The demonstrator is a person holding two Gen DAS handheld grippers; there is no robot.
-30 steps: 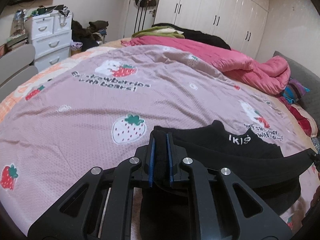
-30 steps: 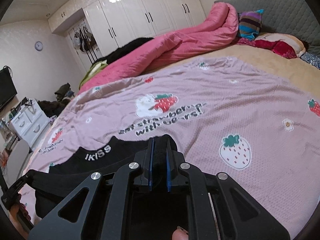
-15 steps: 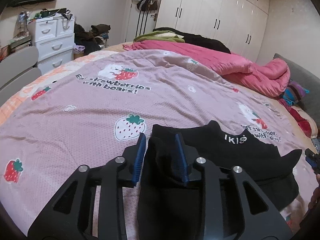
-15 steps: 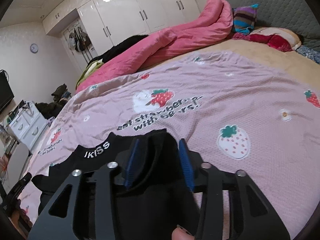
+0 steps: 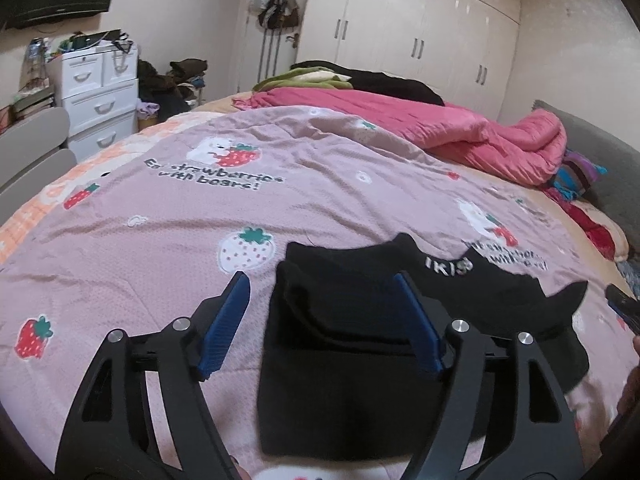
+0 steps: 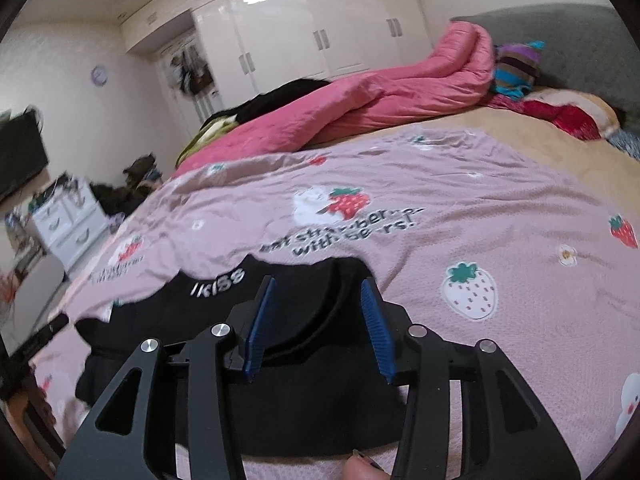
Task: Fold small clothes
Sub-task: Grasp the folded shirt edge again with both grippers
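while opening, left hand-held gripper point(image 5: 322, 292) empty

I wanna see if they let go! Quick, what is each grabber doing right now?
Left gripper: jaws opening, not gripping the black garment under them.
Right gripper: open, garment lies loose between its jaws.

The left gripper point(image 5: 322, 300) points down at a slant, and its blue pads point(image 5: 224, 322) are moving apart, wide and pressing on nothing. The right gripper point(image 6: 318, 306) tilts down the same way, with its pads point(image 6: 258, 324) partly apart and gripping nothing. A fingertip point(image 6: 360, 468) peeks in at the bottom of the right view.
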